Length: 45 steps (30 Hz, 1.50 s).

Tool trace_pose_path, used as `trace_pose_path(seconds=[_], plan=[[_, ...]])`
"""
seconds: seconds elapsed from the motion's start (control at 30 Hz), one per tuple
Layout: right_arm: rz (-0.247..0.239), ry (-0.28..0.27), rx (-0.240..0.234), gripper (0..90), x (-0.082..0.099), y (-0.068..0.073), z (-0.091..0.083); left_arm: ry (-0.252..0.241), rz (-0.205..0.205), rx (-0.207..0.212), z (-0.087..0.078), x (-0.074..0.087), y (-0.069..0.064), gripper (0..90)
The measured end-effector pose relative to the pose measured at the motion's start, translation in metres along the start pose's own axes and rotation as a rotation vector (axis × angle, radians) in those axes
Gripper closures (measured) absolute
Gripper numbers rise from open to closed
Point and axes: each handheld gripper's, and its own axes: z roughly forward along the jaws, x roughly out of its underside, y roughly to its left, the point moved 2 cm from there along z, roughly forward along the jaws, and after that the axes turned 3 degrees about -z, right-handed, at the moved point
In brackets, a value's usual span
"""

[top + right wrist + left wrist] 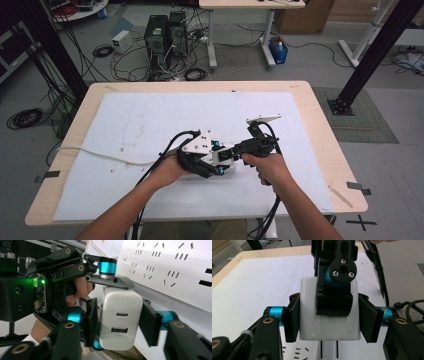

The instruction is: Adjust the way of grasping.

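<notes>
White charger [121,317]: no print can be read (two ports are seen on its face).
Power strip [172,270]: no lettering is seen.
Desk [150,120]: no text is seen.

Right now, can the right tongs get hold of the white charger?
Probably yes: the right tongs already sit on either side of the white charger, though the left tongs clamp it too.

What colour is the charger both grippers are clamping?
White, glossy; the charger shows best in the right gripper view, with two ports facing the camera.
</notes>
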Motion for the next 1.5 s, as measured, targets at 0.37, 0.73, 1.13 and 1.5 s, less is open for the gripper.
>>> trace_pose_path(seconds=[0.37, 0.73, 1.13, 1.5], plan=[[0.008, -0.014, -0.02, 62.4, 0.003, -0.004, 0.001, 0.016, -0.066, 0.017, 0.0, 0.0, 0.003, 36.8], [-0.139, -0.063, 0.111, 62.4, 0.001, -0.013, -0.027, 0.193, -0.229, -0.022, -0.038, 0.021, 0.02, 20.4], [-0.362, 0.024, 0.404, 62.4, -0.003, -0.003, -0.047, 0.368, -0.344, -0.102, -0.106, 0.051, 0.043, 20.4], [-0.513, 0.182, 0.671, 62.4, -0.007, 0.004, -0.059, 0.548, -0.294, -0.144, -0.149, 0.081, 0.055, 20.5]])
